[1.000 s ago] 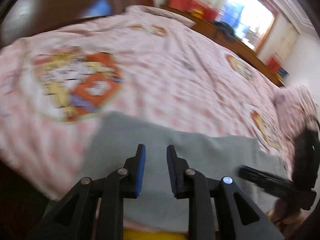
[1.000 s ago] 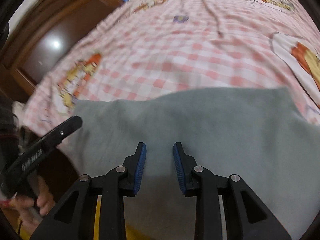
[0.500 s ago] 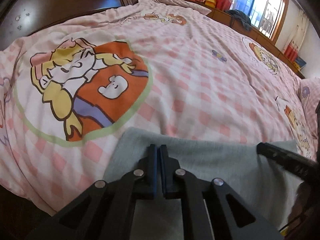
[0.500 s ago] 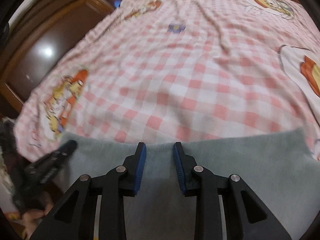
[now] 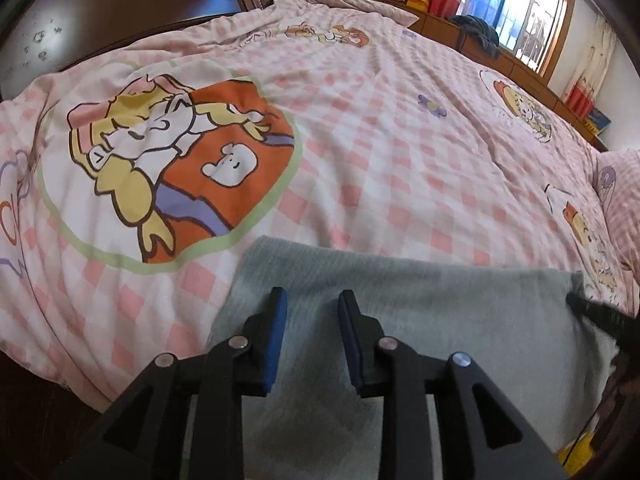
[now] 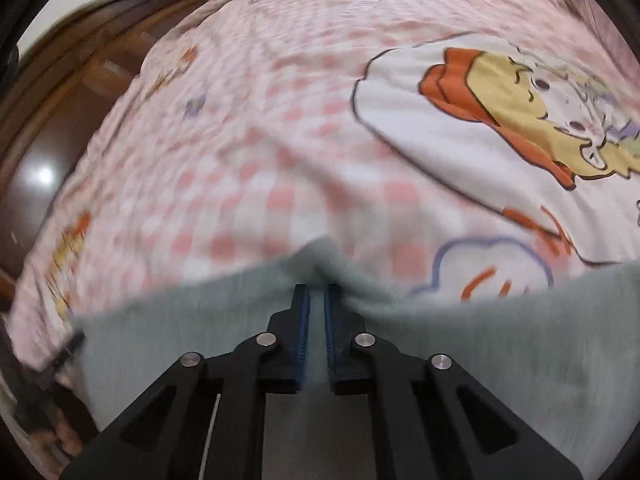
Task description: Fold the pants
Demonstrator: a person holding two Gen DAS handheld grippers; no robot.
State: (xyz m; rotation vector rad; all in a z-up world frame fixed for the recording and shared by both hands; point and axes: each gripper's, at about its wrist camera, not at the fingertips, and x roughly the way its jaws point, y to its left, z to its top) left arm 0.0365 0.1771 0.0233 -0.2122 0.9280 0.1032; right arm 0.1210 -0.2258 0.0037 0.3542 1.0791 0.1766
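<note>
Grey pants (image 5: 440, 312) lie flat at the near edge of a pink checked bed cover (image 5: 360, 160). My left gripper (image 5: 312, 294) hovers over their left end, its jaws opening, with cloth beneath the fingers and none pinched. In the right wrist view the pants (image 6: 500, 340) have their far edge bunched into a small peak at the tips of my right gripper (image 6: 316, 289), which is shut on that fold. The right gripper's dark finger (image 5: 592, 312) shows at the pants' right end in the left wrist view. The left gripper (image 6: 68, 348) is a blur at the left edge.
The bed cover (image 6: 280, 140) carries large cartoon prints. Dark wooden furniture (image 5: 120, 8) stands behind the bed, and a window (image 5: 532, 4) is at the far right. A pink checked pillow (image 5: 624, 192) lies on the right. The bed's edge drops off at the lower left.
The left jaws closed on the pants' edge and have opened again. The right gripper swung right along the far edge, rolled, and closed on a fold of the pants.
</note>
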